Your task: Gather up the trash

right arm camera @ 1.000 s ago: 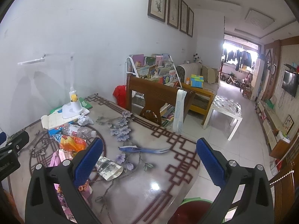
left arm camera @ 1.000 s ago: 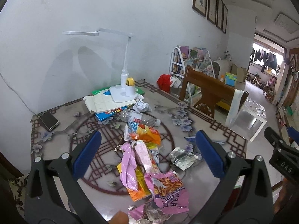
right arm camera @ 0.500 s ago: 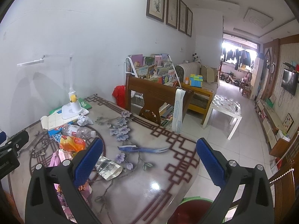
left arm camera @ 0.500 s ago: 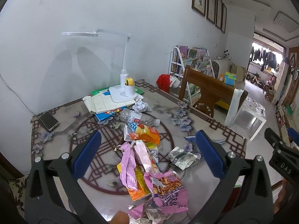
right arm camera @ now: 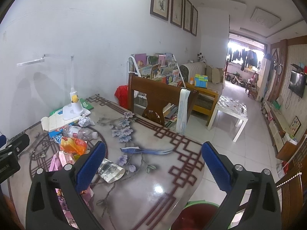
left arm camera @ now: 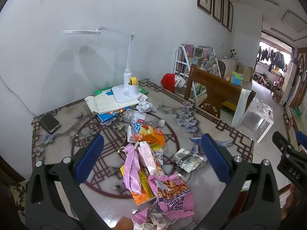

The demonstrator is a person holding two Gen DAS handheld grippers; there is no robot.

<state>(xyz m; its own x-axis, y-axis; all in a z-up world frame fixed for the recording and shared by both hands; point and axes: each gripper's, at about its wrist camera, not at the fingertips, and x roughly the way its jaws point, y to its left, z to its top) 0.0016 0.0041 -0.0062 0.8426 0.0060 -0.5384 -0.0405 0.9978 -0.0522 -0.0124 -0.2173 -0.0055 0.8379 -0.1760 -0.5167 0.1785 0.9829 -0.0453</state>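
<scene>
Left wrist view has the whole mess laid out on the bench [left arm camera: 220, 126], with the left claw [left arm camera: 151, 157] spread wide and holding nothing, hovering above the pile. Biggest thing is the pink snack bag [left arm camera: 172, 195], lying just below and a bit right of the claw's midpoint, close to the camera. I'd guess it's light, crinkly film, kind of slick, so pinch a bunched-up edge instead of a flat face. Next, the plastic bottle [left arm camera: 144, 118] lies on its side well beyond the fingertips, looks empty: light but round, so it could roll or squirt out. Take it across the middle. The orange wrapper [left arm camera: 151, 134] sits between the bottle and the claw, puffy and soft, easy to squash. The long pink strip wrapper [left arm camera: 130, 170] runs right down the centre line between the fingers, floppy. The folded foil packet [left arm camera: 187, 159] lies just inside the right finger, touching nothing else. The crumpled paper ball [left arm camera: 145, 106] is furthest out, near the desk lamp [left arm camera: 126, 94]. Weighs nothing, grab anywhere.

In the right wrist view the right claw [right arm camera: 153, 168] is also gaping and empty, the foil packet just beside its left finger, and a red bin with a green rim [right arm camera: 191, 216] right underneath.
</scene>
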